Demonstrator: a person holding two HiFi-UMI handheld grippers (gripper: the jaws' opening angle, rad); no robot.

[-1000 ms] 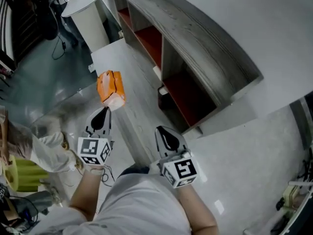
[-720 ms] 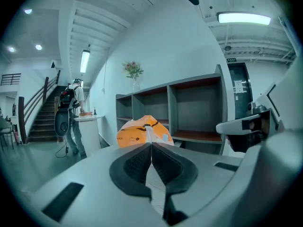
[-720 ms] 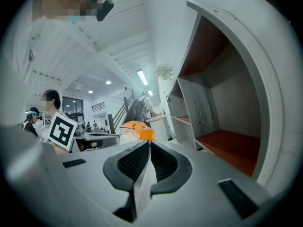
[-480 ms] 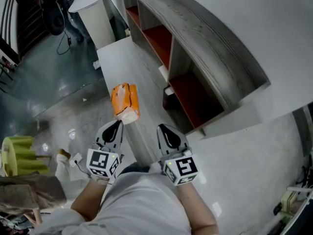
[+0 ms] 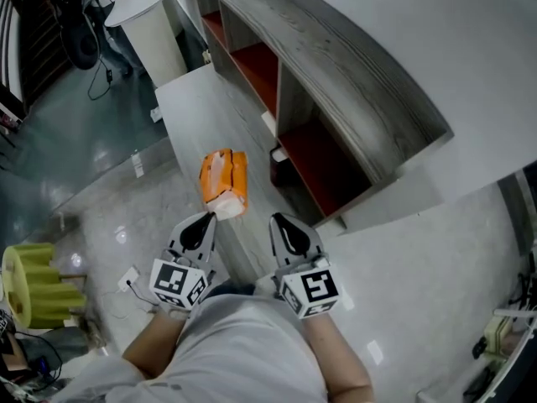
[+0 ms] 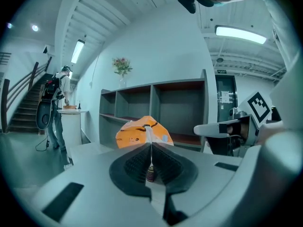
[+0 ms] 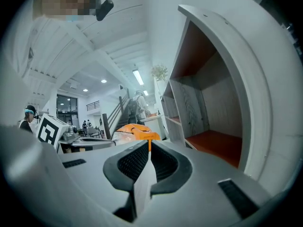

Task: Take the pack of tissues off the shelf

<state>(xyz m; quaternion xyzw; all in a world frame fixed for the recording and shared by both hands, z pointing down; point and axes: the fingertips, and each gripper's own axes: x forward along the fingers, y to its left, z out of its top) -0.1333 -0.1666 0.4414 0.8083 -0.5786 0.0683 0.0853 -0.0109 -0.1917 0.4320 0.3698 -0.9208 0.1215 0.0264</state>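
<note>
1. My left gripper (image 5: 205, 219) points forward, away from my body, alongside the shelf (image 5: 352, 99). Its jaws are clamped on the thin end seam of the pack of tissues (image 5: 223, 181).
2. The orange pack sits at the jaw tips in front of the shelf, outside its bays and above the pale ledge (image 5: 197, 112).
3. My right gripper (image 5: 278, 220) rides beside the left, nearer the shelf, with its jaws pressed together on nothing.
4. The shelf's red-floored bays open just past my right gripper. A white pedestal (image 5: 155, 32) stands at the shelf's far end.
5. On the side away from the shelf there is grey floor, with a yellow object (image 5: 29, 288) near me.
</note>
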